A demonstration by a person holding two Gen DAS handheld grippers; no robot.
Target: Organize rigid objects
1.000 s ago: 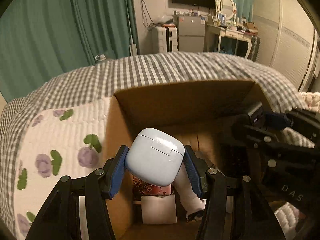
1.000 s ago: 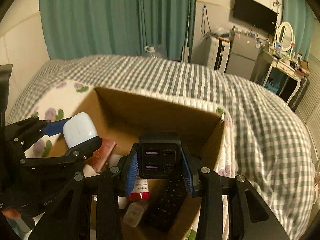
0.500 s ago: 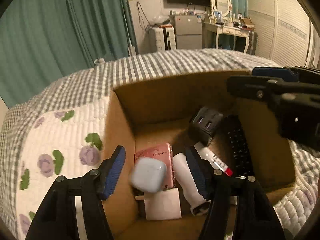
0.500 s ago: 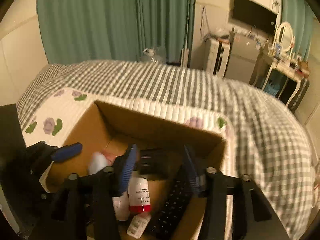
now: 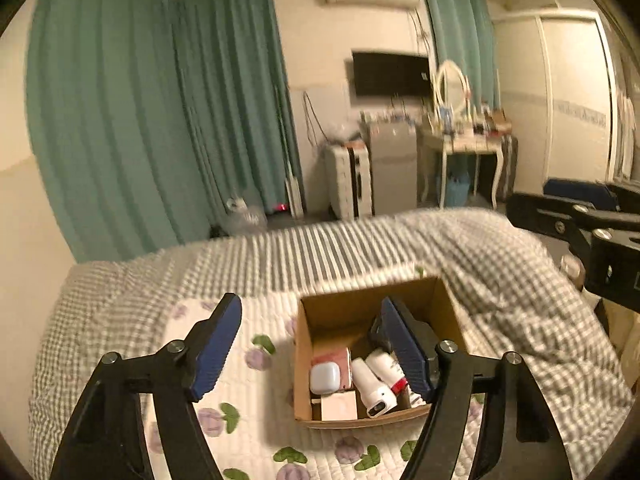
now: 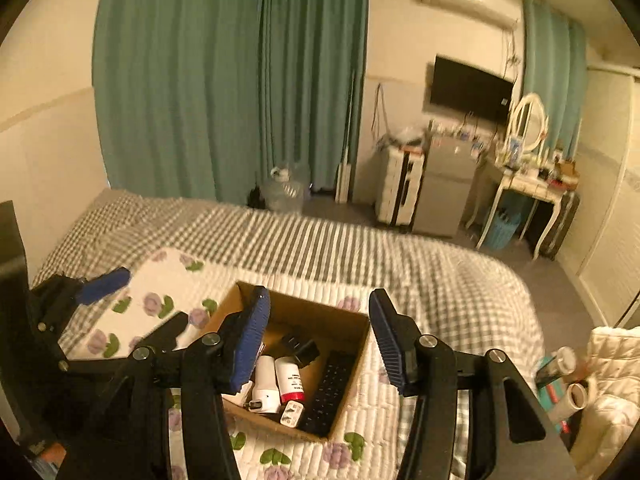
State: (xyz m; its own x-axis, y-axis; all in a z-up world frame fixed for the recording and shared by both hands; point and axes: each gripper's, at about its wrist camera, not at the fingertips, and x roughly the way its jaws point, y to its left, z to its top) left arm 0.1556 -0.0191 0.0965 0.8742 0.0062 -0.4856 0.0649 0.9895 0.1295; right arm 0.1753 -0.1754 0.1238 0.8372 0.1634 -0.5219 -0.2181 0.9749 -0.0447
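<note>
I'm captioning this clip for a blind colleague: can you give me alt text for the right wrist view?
The open right gripper hangs above a cardboard box on a floral quilt, empty. In the box lie a black remote, a black charger and white bottles. The left gripper shows at the left edge; green curtains fill the background.
</note>
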